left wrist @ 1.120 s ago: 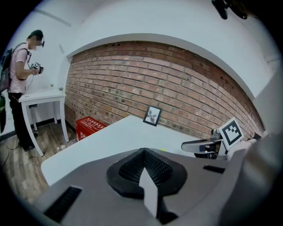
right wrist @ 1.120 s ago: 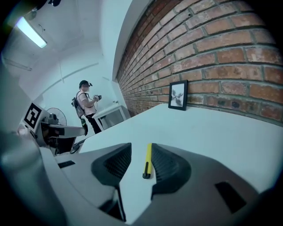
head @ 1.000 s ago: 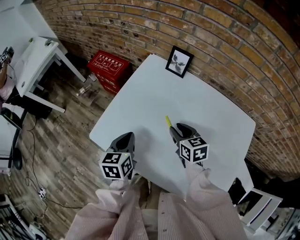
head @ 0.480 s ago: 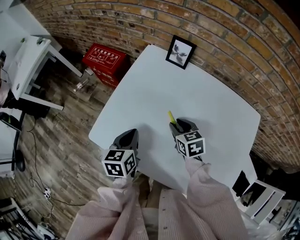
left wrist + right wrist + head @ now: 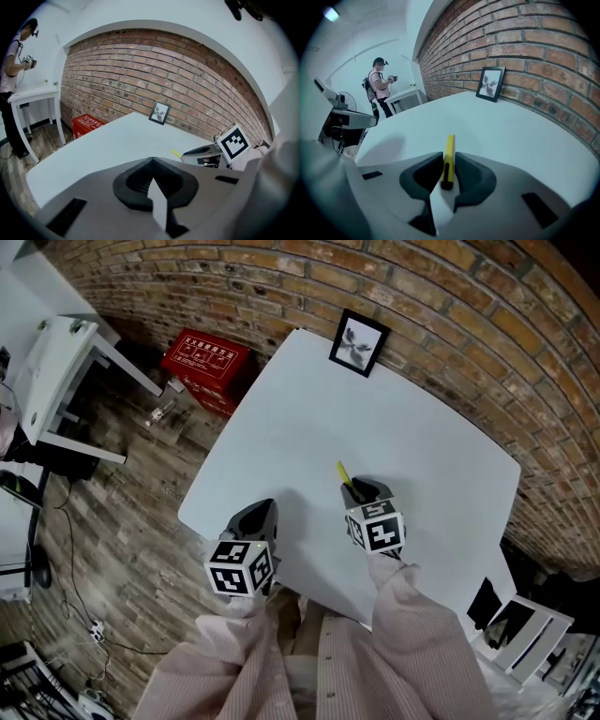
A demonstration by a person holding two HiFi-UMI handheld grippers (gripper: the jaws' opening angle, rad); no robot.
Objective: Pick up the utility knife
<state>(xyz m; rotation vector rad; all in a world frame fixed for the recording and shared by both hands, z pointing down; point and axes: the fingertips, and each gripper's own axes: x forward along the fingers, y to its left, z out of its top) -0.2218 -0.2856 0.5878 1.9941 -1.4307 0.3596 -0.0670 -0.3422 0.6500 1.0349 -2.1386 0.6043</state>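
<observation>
utility knife (image 5: 449, 145): yellow body, black butt end toward the camera. It lies flat on the white table (image 5: 403, 418), near the middle and a bit toward the person's edge, with its long axis running away from the person.

right gripper (image 5: 449, 155): jaws are closing with the knife between them. They're narrow, and the dark pads look to be touching both flanks of the handle near its black end. Nose is pitched down at the tabletop. In the head view only the yellow front end sticks out past the jaw tips (rest is under the gripper body).

left gripper (image 5: 152, 161): jaws are together with nothing between them. It hangs over the near-left edge of the table, well apart from the knife. The right gripper's marker cube (image 5: 234, 142) shows in its view off to the right.

Both grippers are on arms in pale pink sleeves (image 5: 417, 634).

Further out:
- small black picture frame (image 5: 359, 342) at the far table edge, against the brick wall (image 5: 469, 306)
- red box (image 5: 203, 367) on the wood floor (image 5: 122, 512) at the foot of the wall, left of the table
- white side table (image 5: 56, 367) further left
- a person (image 5: 378, 89) stands in the background by the side table, holding something up in both hands
</observation>
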